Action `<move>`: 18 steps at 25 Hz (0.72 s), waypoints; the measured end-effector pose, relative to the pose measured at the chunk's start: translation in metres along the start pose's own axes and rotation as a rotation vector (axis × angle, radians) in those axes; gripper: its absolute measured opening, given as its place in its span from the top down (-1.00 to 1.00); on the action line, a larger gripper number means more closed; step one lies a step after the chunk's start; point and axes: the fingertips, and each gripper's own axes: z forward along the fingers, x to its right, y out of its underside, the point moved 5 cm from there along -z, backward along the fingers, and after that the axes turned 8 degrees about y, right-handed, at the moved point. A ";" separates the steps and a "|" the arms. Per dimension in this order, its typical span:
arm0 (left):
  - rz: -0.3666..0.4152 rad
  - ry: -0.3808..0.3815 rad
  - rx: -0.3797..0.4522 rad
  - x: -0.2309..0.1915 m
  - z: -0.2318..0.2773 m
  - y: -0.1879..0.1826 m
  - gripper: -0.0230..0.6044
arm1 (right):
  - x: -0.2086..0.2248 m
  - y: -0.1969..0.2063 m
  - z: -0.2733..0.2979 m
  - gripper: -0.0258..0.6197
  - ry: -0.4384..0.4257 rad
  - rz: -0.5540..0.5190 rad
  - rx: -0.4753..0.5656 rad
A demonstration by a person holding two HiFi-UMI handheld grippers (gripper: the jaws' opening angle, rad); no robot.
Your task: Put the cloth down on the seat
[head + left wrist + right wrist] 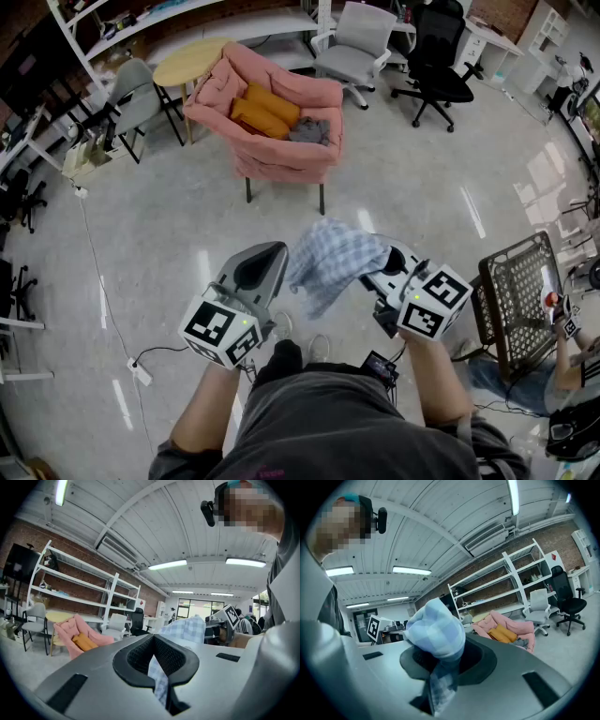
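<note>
A blue-and-white checked cloth hangs in the air between my two grippers, above the floor. My left gripper is shut on its left edge, and a strip of the cloth runs down through the jaw slot. My right gripper is shut on the other side, where the cloth bunches up over the jaws. The pink armchair stands ahead across the floor, some way from both grippers. An orange cushion and a grey rag lie on its seat. The armchair shows small at the left of the left gripper view, and the armchair at the right of the right gripper view.
A round yellow table stands behind the armchair, with a grey office chair and a black one further right. A black mesh basket and a seated person are at my right. A power strip lies on the floor at left.
</note>
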 end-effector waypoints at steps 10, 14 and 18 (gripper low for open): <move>-0.029 0.010 -0.017 -0.020 -0.001 0.006 0.89 | 0.004 0.004 0.018 0.66 0.016 0.012 -0.035; -0.051 0.016 -0.023 -0.045 -0.002 0.010 0.89 | 0.007 0.008 0.039 0.66 0.036 0.018 -0.061; -0.068 0.029 -0.019 -0.075 0.000 0.008 0.89 | 0.013 0.005 0.062 0.66 0.066 0.012 -0.080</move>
